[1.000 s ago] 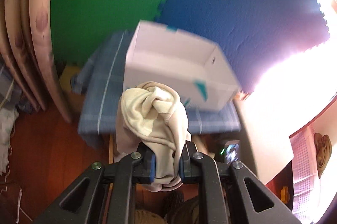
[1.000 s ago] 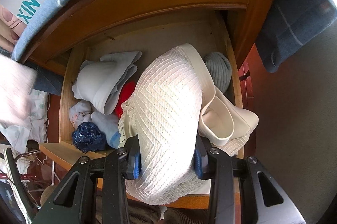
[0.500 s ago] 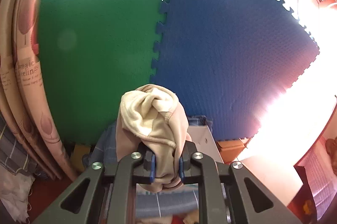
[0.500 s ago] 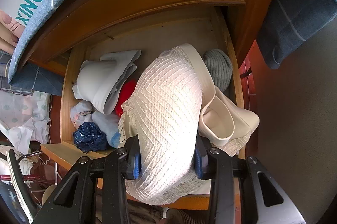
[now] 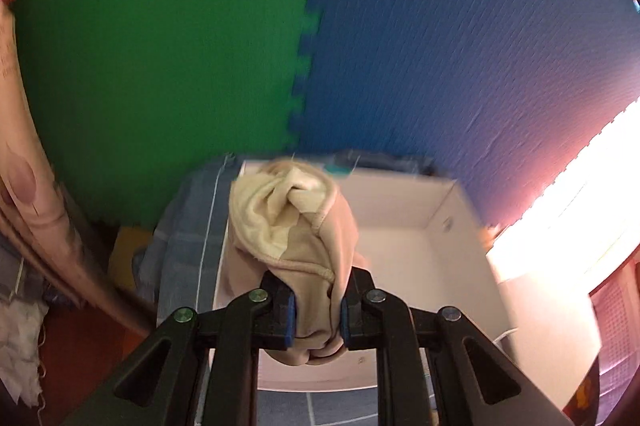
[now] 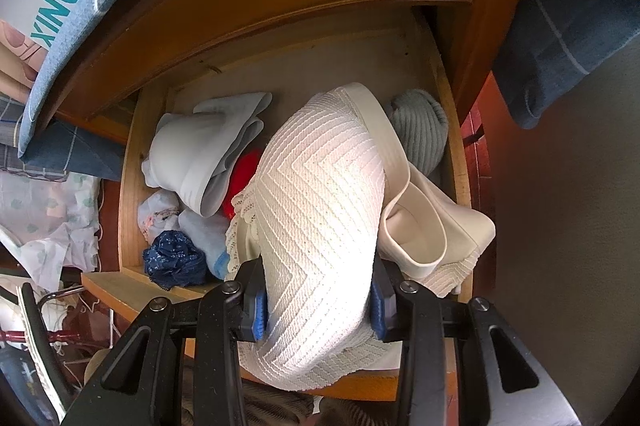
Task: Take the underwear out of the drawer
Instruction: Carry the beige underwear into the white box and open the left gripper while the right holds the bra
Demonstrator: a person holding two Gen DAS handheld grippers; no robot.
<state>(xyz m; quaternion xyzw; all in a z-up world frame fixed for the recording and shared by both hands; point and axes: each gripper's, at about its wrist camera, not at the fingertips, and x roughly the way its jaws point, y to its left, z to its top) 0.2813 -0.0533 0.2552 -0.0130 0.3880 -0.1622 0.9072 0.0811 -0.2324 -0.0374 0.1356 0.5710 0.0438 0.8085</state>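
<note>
Your left tongs (image 5: 316, 310) pinch one beige underwear (image 5: 296, 226) above one white box (image 5: 440, 266); your right tongs (image 6: 318, 306) pinch one white ribbed garment (image 6: 324, 218) over one drawer (image 6: 132, 161).

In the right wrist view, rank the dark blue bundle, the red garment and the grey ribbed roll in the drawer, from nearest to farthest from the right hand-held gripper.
Measured from the right hand-held gripper, shut on the white knit garment:
1. Dark blue bundle, front left corner of the drawer.
2. Red garment, mid-drawer, left of the knit garment.
3. Grey ribbed roll, back right, against the side wall.

Bunched underwear (image 6: 320, 222) above open drawer (image 6: 132, 161)
</note>
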